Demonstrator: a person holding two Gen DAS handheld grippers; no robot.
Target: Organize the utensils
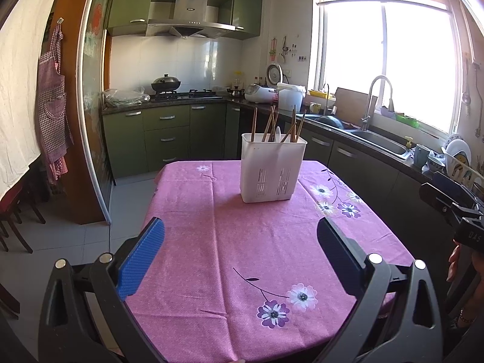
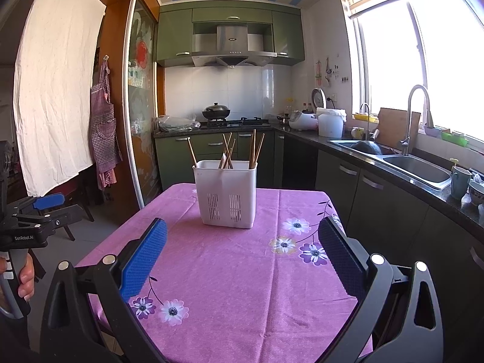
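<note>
A white slotted utensil holder [image 1: 273, 168] [image 2: 225, 193] stands upright on the far part of the table with the pink flowered cloth [image 1: 242, 248] [image 2: 236, 272]. Several wooden chopsticks [image 1: 273, 125] [image 2: 242, 149] and a white spoon [image 1: 277, 133] stick out of its top. My left gripper [image 1: 240, 239] hovers open over the near half of the table, nothing between its blue pads. My right gripper [image 2: 242, 242] is likewise open and holds nothing, well short of the holder. Each gripper shows at the edge of the other's view, held by a hand.
A kitchen counter with a double sink [image 2: 408, 163], faucet [image 1: 376, 99] and dish rack [image 1: 459, 163] runs along the right. Green cabinets and a stove with a wok [image 1: 165, 84] lie behind the table. A chair [image 1: 12, 220] stands at the left over tiled floor.
</note>
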